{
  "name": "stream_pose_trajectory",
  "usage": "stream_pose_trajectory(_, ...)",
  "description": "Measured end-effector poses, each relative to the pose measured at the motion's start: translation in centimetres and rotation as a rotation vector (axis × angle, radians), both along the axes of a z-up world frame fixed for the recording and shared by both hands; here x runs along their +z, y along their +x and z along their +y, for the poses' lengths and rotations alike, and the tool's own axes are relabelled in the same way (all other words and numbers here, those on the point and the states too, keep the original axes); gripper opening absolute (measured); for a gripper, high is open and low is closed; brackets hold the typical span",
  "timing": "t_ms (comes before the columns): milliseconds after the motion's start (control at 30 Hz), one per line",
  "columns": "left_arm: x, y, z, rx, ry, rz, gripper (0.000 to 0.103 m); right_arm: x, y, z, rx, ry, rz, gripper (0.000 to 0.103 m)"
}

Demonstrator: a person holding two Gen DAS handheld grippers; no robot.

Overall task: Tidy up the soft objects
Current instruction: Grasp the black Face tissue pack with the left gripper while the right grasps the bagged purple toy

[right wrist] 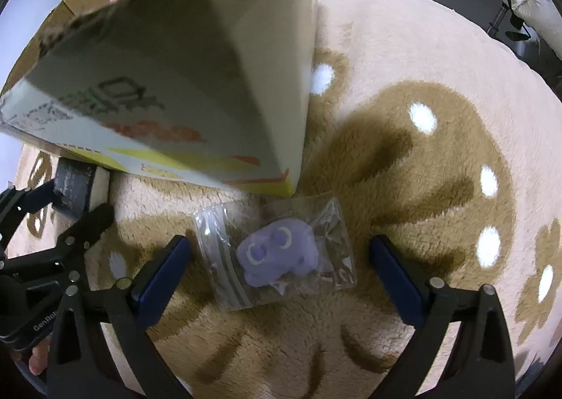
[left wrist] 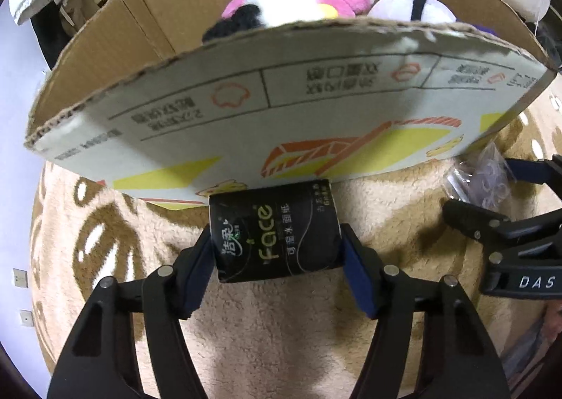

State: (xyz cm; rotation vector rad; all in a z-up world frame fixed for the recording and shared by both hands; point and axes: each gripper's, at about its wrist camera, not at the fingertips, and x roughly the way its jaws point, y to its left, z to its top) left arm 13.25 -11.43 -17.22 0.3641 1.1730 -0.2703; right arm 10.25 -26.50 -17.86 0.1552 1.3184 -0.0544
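On a beige fleece blanket [right wrist: 404, 58] patterned with brown flowers and white dots stands an open cardboard box [left wrist: 281, 110], its near flap hanging outward and printed with upside-down Chinese characters, red outlines and yellow and orange graphics. Inside the box lie a pink, white and black plush toy [left wrist: 291, 3] and, just beside it, a white plush with a black stripe [left wrist: 411, 7]. The left hand-held gripper [left wrist: 275, 258] is clamped on a black tissue pack [left wrist: 274, 230], blue pads pressed to both of its sides; the pack sits just under the flap's lower edge and reads "Face" in green-yellow letters beside white Chinese characters. The right hand-held gripper [right wrist: 277, 269] has its fingers spread wide apart on either side of a clear zip bag [right wrist: 277, 251] lying on the blanket near the box corner; the bag holds a small purple plush [right wrist: 277, 256] with pale crescent marks. In the left wrist view the right tool's body shows "DAS"; in the right wrist view the left tool reads "GenRob".
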Motion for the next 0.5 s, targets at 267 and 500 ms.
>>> stream_pose_trajectory(267,0.5,-0.5,1.4,0.068,-0.008,-0.015,0.066,0.4,-0.7,0.5,0.018,-0.041,-0.004,0.08)
stream_pose_trajectory(500,2.3,-2.3,0.6,0.082,-0.022,-0.072,0.066,1.0,-1.6,1.0,0.02,-0.039,-0.025,0.072)
